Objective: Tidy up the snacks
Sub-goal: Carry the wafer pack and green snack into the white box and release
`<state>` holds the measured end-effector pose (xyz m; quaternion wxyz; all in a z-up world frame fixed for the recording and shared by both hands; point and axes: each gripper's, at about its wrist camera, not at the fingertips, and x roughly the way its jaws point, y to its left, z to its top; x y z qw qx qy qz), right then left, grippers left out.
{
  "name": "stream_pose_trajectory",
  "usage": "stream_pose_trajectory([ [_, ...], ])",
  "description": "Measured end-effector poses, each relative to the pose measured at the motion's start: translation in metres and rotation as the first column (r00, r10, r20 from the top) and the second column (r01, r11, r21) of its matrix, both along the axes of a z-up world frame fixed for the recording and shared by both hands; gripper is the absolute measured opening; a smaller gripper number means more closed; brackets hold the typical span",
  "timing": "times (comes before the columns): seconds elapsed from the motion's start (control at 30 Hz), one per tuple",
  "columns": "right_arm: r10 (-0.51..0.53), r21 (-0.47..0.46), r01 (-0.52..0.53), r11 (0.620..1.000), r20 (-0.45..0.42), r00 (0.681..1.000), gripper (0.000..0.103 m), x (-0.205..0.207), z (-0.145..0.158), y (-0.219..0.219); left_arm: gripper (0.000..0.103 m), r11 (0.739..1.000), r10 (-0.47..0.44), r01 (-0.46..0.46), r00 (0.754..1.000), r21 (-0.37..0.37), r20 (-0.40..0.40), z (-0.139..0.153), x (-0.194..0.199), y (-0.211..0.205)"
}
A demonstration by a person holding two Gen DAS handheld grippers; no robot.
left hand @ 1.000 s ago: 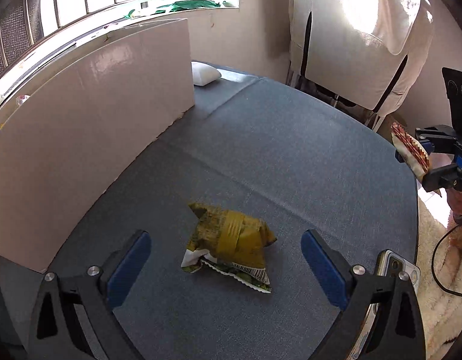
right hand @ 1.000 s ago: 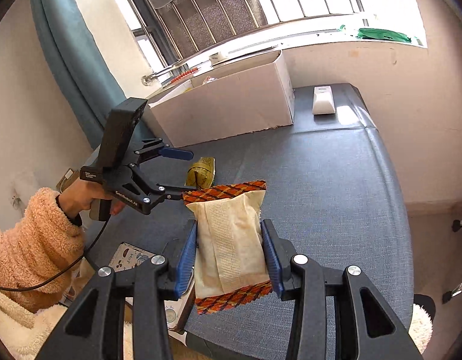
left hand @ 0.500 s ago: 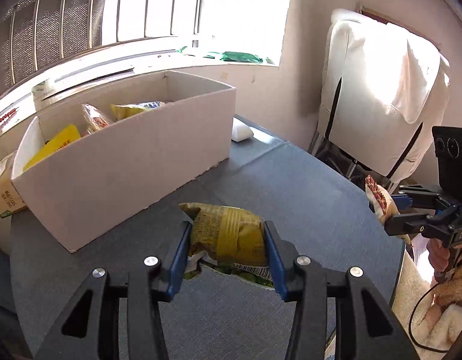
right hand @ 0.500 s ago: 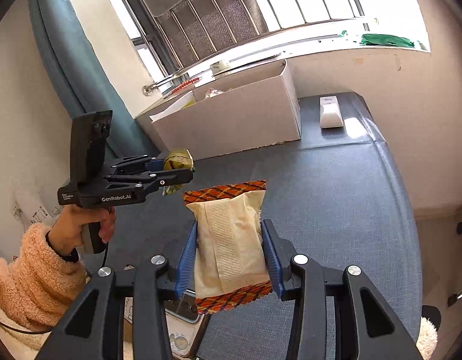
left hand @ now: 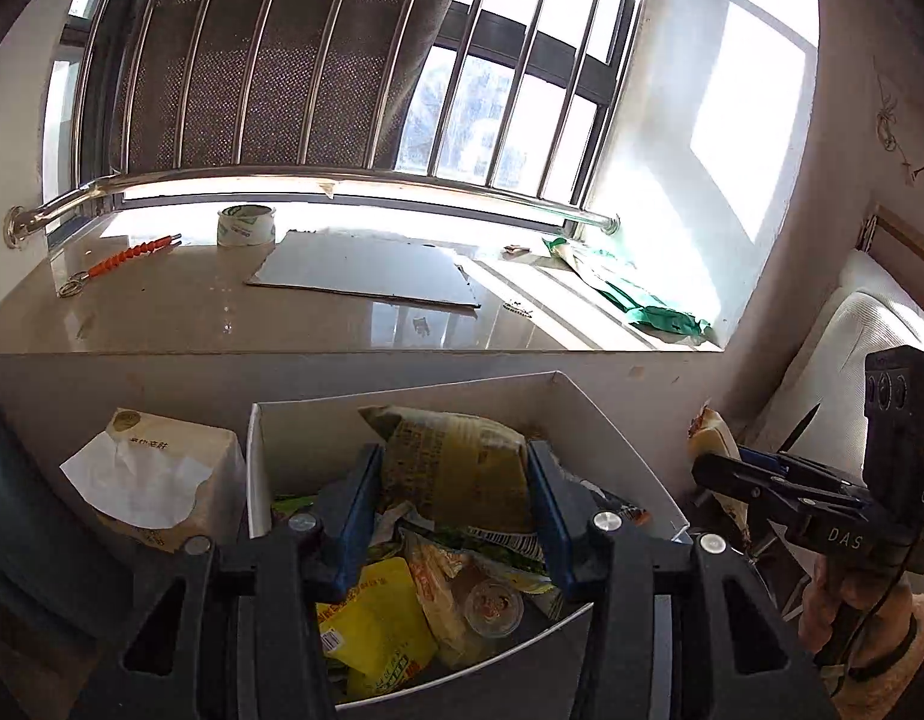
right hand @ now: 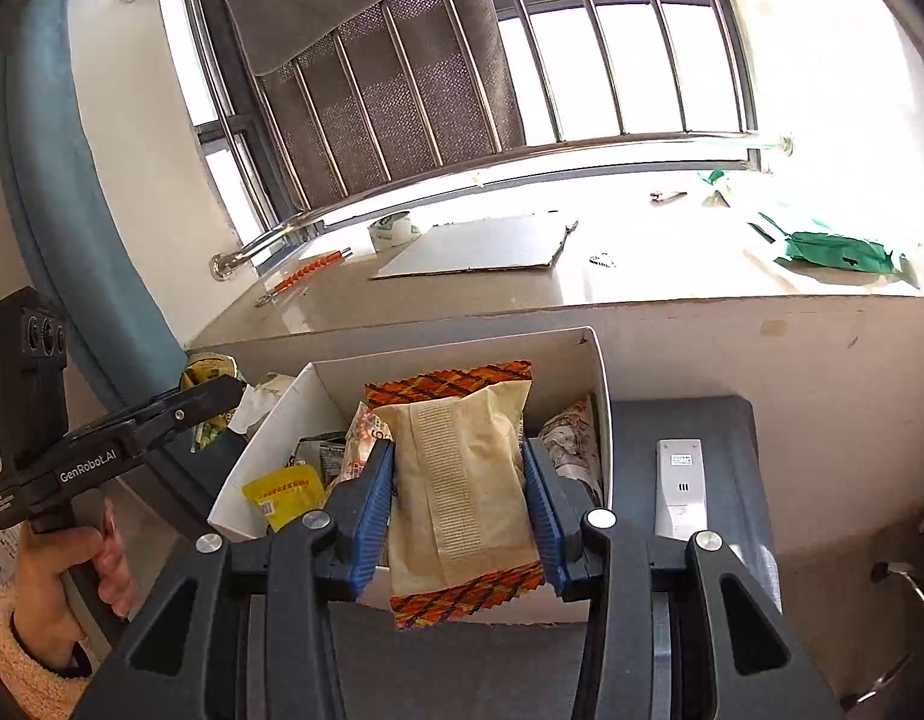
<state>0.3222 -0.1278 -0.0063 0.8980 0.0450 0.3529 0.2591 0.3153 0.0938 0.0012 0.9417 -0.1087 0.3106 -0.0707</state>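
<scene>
Two snack packets are in our grip at once, one per tool. Our left gripper (left hand: pixel 453 501) is clamped on a crumpled olive-green packet (left hand: pixel 456 468), its blue pads pressing both sides, and it hangs above the open white cardboard box (left hand: pixel 618 450). Below that packet, inside the box, we see a yellow pouch (left hand: pixel 372 630) toward 7 o'clock, a small clear cup (left hand: pixel 492 603) toward 5 o'clock, and other wrappers we cannot tell apart. A tissue pack (left hand: pixel 156 480) stands just beside the box at 9 o'clock. Our right gripper (right hand: pixel 462 510) is closed around a beige packet with orange plaid ends (right hand: pixel 462 480), held upright over the near edge of the same box (right hand: pixel 603 414); in the left view this tool shows at 3 o'clock, beside the box. In the right view a yellow pouch (right hand: pixel 285 495) lies in the box at 9 o'clock from the beige packet, and a white remote (right hand: pixel 678 480) rests on the grey tabletop (right hand: pixel 732 480) at 3 o'clock, outside the box. Beyond the box, at 12 o'clock, the windowsill (left hand: pixel 192 312) carries a roll of tape (left hand: pixel 246 225), a flat sheet of cardboard (left hand: pixel 366 270) and a green bag (left hand: pixel 642 306).
</scene>
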Motion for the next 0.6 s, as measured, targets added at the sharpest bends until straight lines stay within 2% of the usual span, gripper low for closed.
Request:
stream_pose_trajectory([
  [0.1,-0.018,-0.019,0.018,1.000,-0.012,1.000,0.047,0.033,-0.001,0.009,0.053,0.999,0.030,-0.029,0.999,0.027,-0.038,-0.008,0.031,0.006],
  [0.13,-0.023,-0.017,0.023,1.000,-0.020,1.000,0.047,0.040,-0.002,0.011,0.060,0.999,0.040,-0.038,0.998,0.037,-0.053,-0.011,0.039,0.007],
  [0.17,-0.018,-0.010,0.018,1.000,-0.031,0.999,0.050,0.047,-0.003,0.013,0.080,0.998,0.057,-0.055,0.996,0.040,-0.066,-0.014,0.046,0.009],
  [0.2,-0.015,-0.007,0.015,1.000,-0.042,0.999,0.057,0.054,-0.005,0.014,0.094,0.997,0.077,-0.074,0.994,0.039,-0.080,-0.018,0.051,0.012],
  [0.23,-0.019,-0.007,0.019,1.000,-0.052,0.998,0.067,0.058,-0.007,0.015,0.103,0.996,0.085,-0.082,0.993,0.036,-0.086,-0.019,0.053,0.014],
  [0.27,-0.026,-0.006,0.025,1.000,-0.060,0.998,0.096,0.061,-0.009,0.014,0.103,0.996,0.088,-0.085,0.993,0.033,-0.084,-0.021,0.053,0.014],
  [0.3,-0.022,0.000,0.022,1.000,-0.069,0.997,0.103,0.061,-0.012,0.014,0.103,0.996,0.087,-0.085,0.993,0.028,-0.079,-0.020,0.051,0.015],
  [0.37,-0.015,-0.009,0.014,1.000,-0.067,0.998,0.103,0.057,-0.014,0.014,0.103,0.997,0.073,-0.072,0.995,0.015,-0.074,-0.019,0.047,0.015],
  [0.4,-0.021,-0.025,0.019,0.999,-0.049,0.999,0.103,0.053,-0.014,0.014,0.103,0.996,0.080,-0.078,0.995,0.033,-0.065,-0.015,0.040,0.013],
  [0.53,-0.027,-0.083,0.029,0.996,0.016,0.999,0.103,0.038,-0.008,0.016,0.103,0.978,0.092,-0.093,0.996,0.188,0.014,0.001,0.021,-0.004],
  [0.6,-0.032,-0.108,0.037,0.993,0.049,0.998,0.103,0.028,-0.003,0.017,0.103,0.966,0.092,-0.102,0.994,0.237,0.055,0.009,0.008,-0.013],
])
